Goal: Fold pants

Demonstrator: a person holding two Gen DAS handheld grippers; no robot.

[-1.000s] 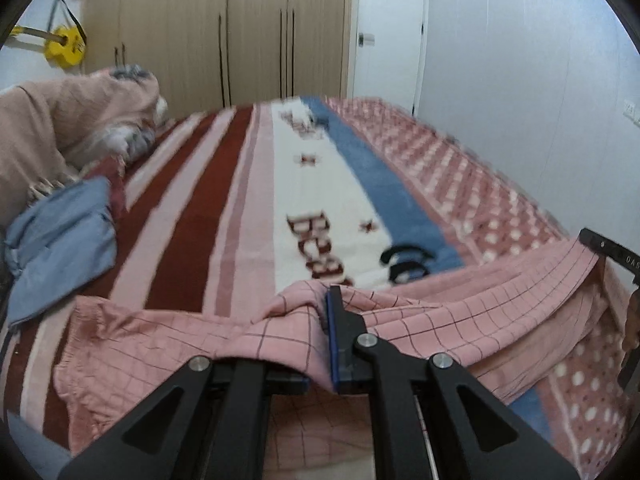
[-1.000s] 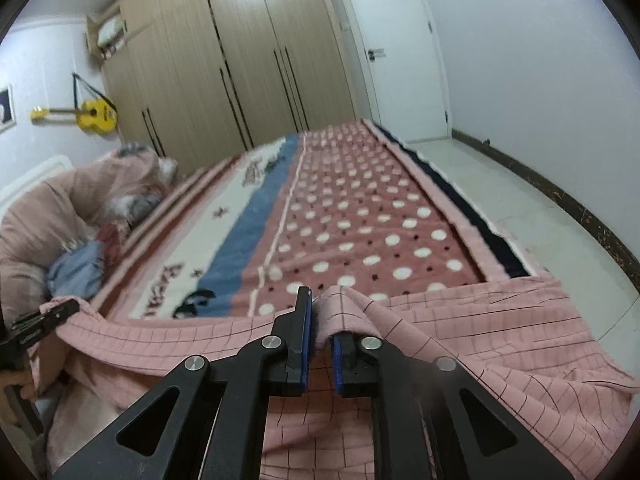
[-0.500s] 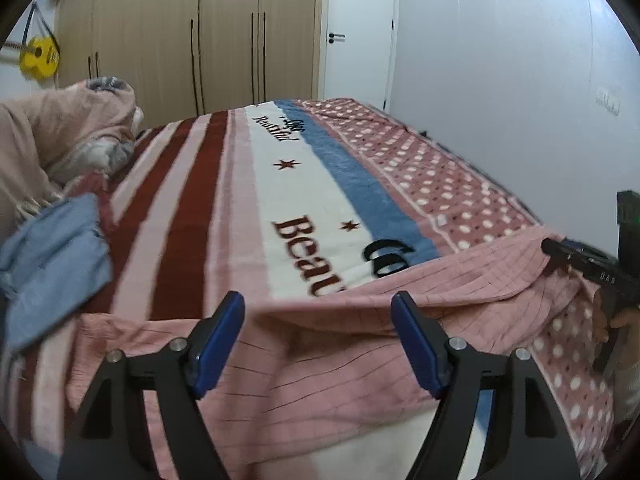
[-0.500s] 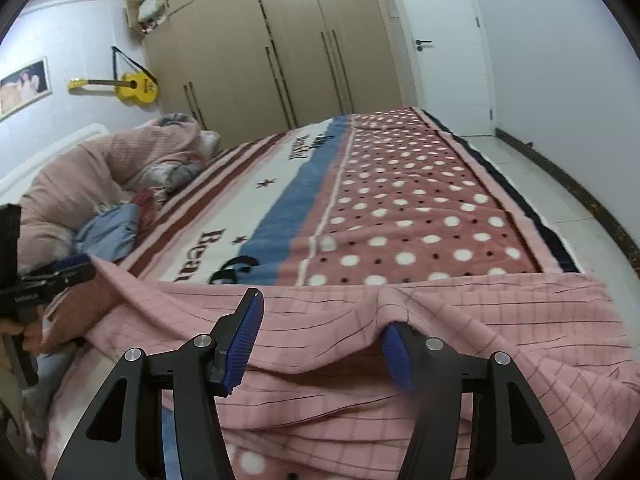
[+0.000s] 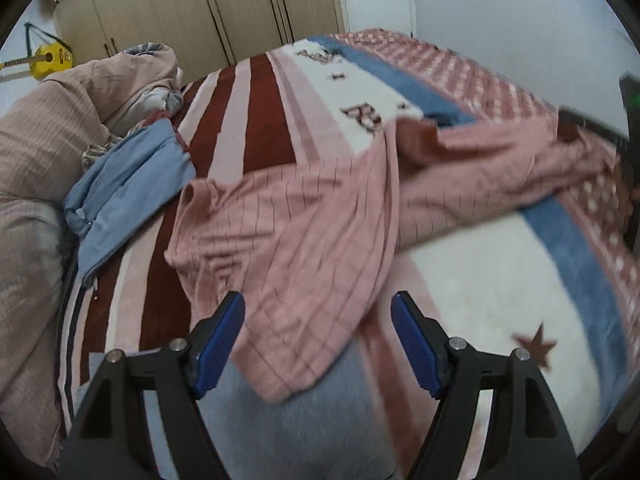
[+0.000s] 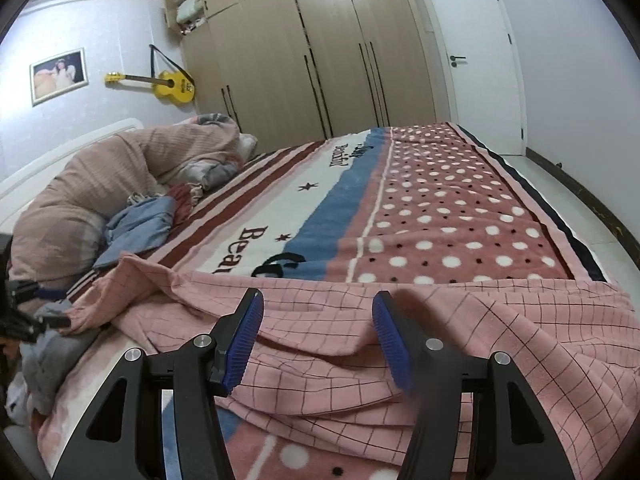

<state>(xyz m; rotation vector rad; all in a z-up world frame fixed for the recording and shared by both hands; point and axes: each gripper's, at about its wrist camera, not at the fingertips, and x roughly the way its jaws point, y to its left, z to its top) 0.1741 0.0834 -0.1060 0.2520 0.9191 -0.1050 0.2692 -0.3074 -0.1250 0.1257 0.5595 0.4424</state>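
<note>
Left wrist view is showing the left gripper [image 5: 316,340] with its two blue-padded fingers [image 5: 218,340] spread wide, pinching nothing. Its jaws have just been opening. Pink checked pants [image 5: 304,240] are lying loose on the bed blanket [image 5: 256,120], which is striped in red, cream and blue and dotted along one side. One end of the pants is reaching down between the open fingers without either pad pressing on it; the other part is stretching away to the right across the blanket, blurred. A grey patch of cloth is sitting just below that near end; I cannot tell what it is. A blue garment [image 5: 124,188] is lying crumpled to the left, beside a heaped pink duvet [image 5: 44,140]. A yellow guitar [image 5: 50,60] is hanging on the far wall next to beige wardrobes [image 5: 224,12].

Right wrist view is showing the right gripper [image 6: 318,340], also spread apart and gripping nothing, its jaws having just opened as well. The pants [image 6: 460,340] are lying rumpled in folds under and ahead of its fingers, along the near edge of the bed. At the far left edge, dark parts of the other gripper are just showing. A white door [image 6: 472,56] is standing closed beyond the bed.
</note>
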